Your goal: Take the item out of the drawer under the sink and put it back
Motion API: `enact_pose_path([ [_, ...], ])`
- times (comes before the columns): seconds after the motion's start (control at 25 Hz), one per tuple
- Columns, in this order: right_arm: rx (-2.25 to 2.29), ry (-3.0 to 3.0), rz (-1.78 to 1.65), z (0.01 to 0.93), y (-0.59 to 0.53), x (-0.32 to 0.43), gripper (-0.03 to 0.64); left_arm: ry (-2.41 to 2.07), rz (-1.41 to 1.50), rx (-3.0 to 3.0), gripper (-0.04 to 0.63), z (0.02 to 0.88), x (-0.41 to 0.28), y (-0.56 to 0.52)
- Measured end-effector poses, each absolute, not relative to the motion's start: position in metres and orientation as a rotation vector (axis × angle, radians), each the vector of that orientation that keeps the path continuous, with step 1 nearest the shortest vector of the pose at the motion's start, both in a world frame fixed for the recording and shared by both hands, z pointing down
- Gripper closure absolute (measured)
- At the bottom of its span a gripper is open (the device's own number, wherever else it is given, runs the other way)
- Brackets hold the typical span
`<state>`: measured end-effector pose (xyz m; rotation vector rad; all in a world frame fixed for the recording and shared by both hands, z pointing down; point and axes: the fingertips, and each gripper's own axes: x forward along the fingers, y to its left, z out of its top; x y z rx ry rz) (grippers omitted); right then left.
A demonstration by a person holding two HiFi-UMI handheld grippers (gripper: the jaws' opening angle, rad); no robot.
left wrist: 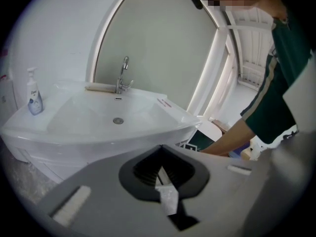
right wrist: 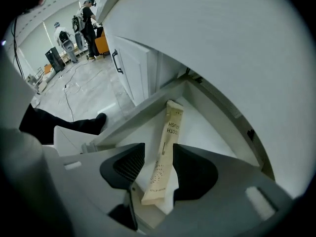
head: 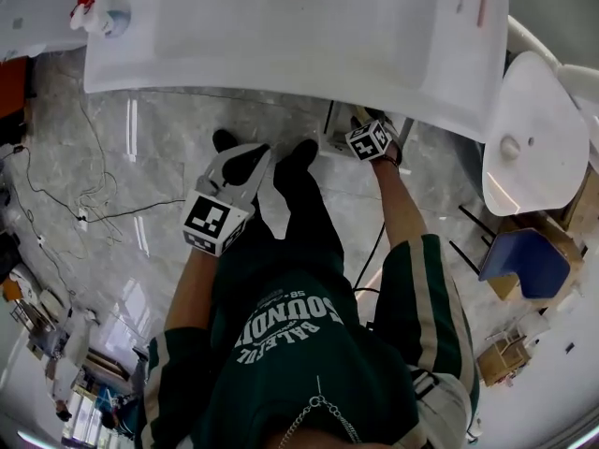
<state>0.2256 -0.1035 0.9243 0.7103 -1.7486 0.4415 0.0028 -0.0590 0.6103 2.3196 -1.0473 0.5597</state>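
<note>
A beige toothbrush packet [right wrist: 165, 147] lies in the open white drawer [right wrist: 210, 127] under the sink [head: 281, 36]. My right gripper [right wrist: 158, 154] reaches into that drawer, jaws open on either side of the packet's near end, with a gap showing at the left pad [right wrist: 129, 164]. In the head view only the right gripper's marker cube [head: 368, 140] shows at the sink's edge; its jaws are hidden beneath. My left gripper [head: 245, 162] hangs over the floor left of the drawer, away from it. In its own view the left gripper [left wrist: 160, 149] is shut and empty, pointing at the sink [left wrist: 98, 117].
A soap bottle [left wrist: 33, 93] stands on the sink's left corner. A toilet [head: 533, 129] is to the right, with a blue stool [head: 529, 260] beyond it. Cables [head: 84, 195] trail over the marble floor. A cabinet door [right wrist: 133, 68] flanks the drawer; people [right wrist: 89, 23] stand far off.
</note>
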Motion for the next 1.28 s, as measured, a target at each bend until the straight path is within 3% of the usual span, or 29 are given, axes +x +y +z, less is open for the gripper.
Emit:
enact_pose_path([
  [0.56,0.765,-1.545,0.549,0.972,-0.108,0.248,0.462,-1.049,0.606,2.255,0.546,0.632,-0.023,-0.040],
  [0.76,0.776,-1.518,0.548,0.970,-0.103,0.254,0.560,-1.031,0.605,2.262,0.546,0.632,-0.019,-0.043],
  [1.28,0.777,-1.481,0.460,0.923,-0.096,0.253,0.571,-0.984,0.597,2.336,0.546,0.603,-0.009,-0.048],
])
